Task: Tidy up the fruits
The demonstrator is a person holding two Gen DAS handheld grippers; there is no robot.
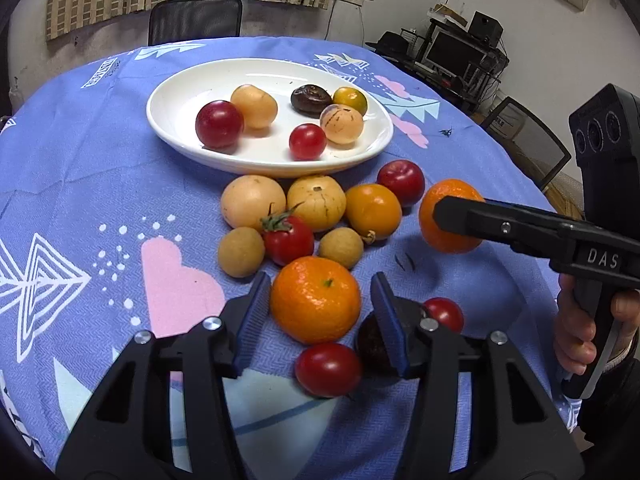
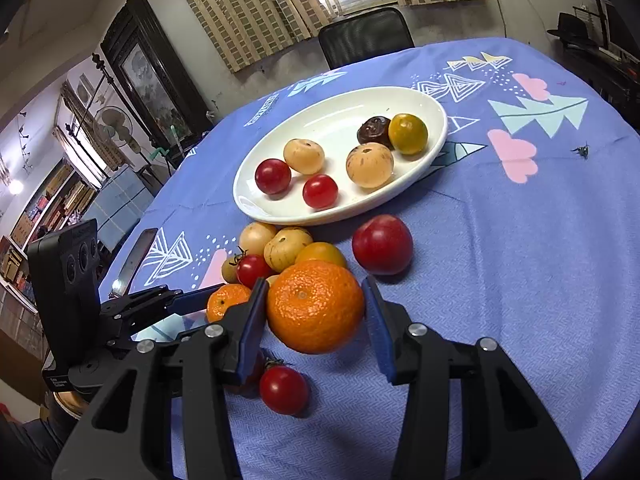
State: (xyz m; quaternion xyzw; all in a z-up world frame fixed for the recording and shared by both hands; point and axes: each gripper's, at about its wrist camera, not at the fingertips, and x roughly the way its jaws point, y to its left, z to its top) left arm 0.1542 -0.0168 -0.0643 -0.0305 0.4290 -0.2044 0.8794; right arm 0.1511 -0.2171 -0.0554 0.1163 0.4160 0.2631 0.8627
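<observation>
An orange (image 2: 316, 306) is framed by the right gripper (image 2: 316, 320), whose jaws are spread and not clamped on it. A second orange (image 1: 316, 300) is bracketed likewise by the released left gripper (image 1: 318, 320). Both lie on the desk (image 1: 80, 184) near the plate (image 1: 180, 92), on which six fruits are held.

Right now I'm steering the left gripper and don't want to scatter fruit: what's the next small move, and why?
Probably close the left gripper on the orange. Its jaws stand open on either side of that orange, with a small gap on each side, and the orange is not yet on the white plate. A red tomato lies close by, so close without pushing forward.
</observation>
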